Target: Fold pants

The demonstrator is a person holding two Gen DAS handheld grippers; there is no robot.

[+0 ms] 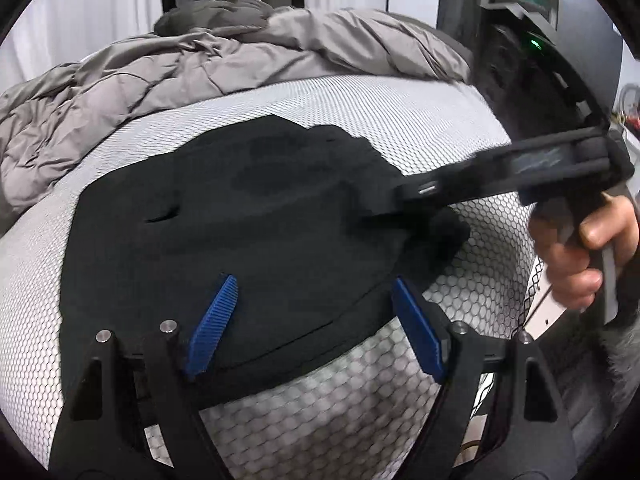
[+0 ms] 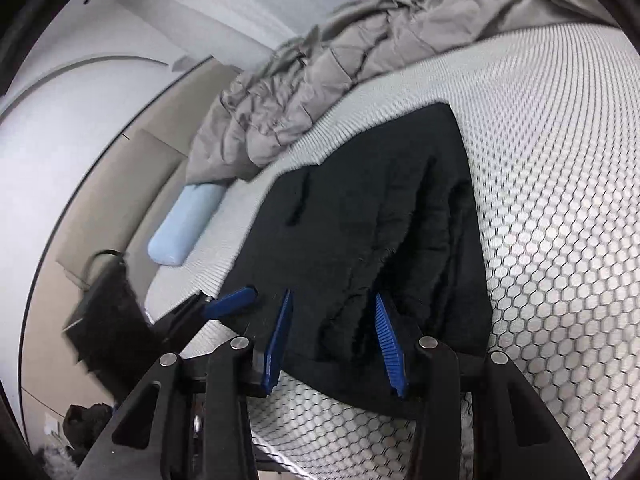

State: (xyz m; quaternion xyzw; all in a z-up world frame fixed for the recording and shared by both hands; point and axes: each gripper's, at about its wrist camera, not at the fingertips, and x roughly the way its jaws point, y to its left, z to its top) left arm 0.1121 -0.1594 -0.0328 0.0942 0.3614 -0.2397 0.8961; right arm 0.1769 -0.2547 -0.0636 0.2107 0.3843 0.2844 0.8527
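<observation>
black pants (image 2: pixel 372 220) under gripper (image 2: pixel 334 340), fingers apart

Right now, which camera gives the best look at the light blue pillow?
The right wrist view: the light blue pillow lies in plain sight at the bed's edge, left of the black pants. The left wrist view doesn't show it.

The left tool (image 1: pixel 314 320) fills the lower frame, blue fingers (image 1: pixel 212 326) spread wide. The right tool (image 2: pixel 332 336) seems parted too; a bare hand (image 1: pixel 576 256) grips its handle at right.
</observation>
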